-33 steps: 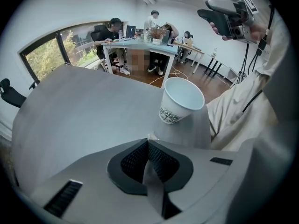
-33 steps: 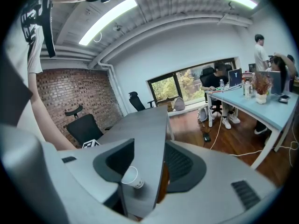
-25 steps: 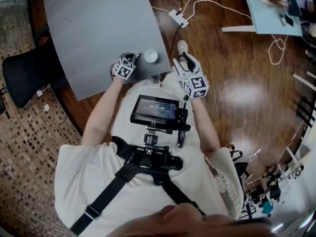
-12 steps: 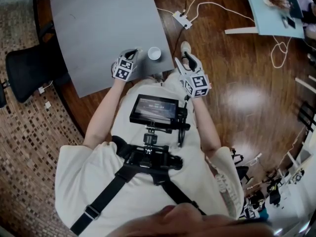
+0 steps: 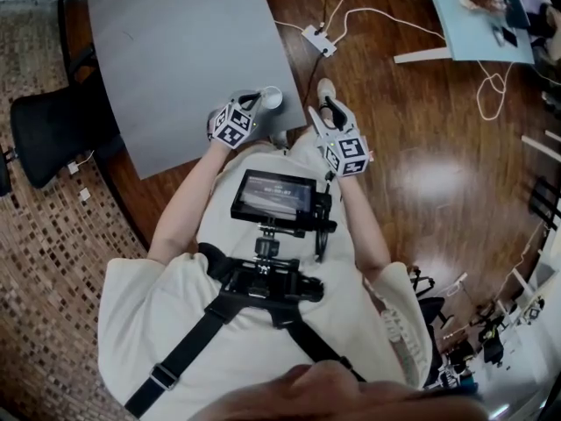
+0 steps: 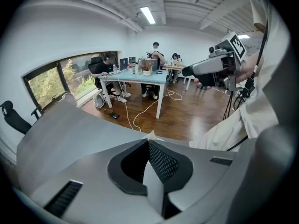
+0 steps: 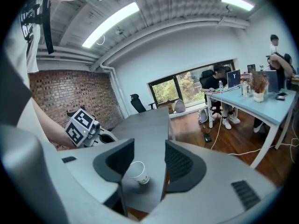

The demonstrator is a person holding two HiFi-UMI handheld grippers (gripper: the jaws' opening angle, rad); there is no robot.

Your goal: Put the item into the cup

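A white paper cup (image 5: 270, 97) stands near the front edge of the grey table (image 5: 175, 51). My left gripper (image 5: 255, 100) hovers just left of the cup, its tips by the rim. In the left gripper view its jaws (image 6: 150, 143) are shut on a small pale item (image 6: 151, 134) that pokes out beyond the tips. The right gripper (image 5: 329, 105) hangs off the table's right edge, open and holding nothing. In the right gripper view the cup (image 7: 137, 172) shows between those open jaws, with the left gripper's marker cube (image 7: 81, 123) to its left.
A black office chair (image 5: 44, 130) stands left of the table. A power strip (image 5: 316, 35) and white cables lie on the wooden floor beyond the table. A light blue desk (image 5: 478, 16) is at the far right, with people seated at it (image 6: 154, 55).
My left gripper has risen and moved right along the table's front edge, from left of the cup to right beside its rim. The right gripper has stayed put.
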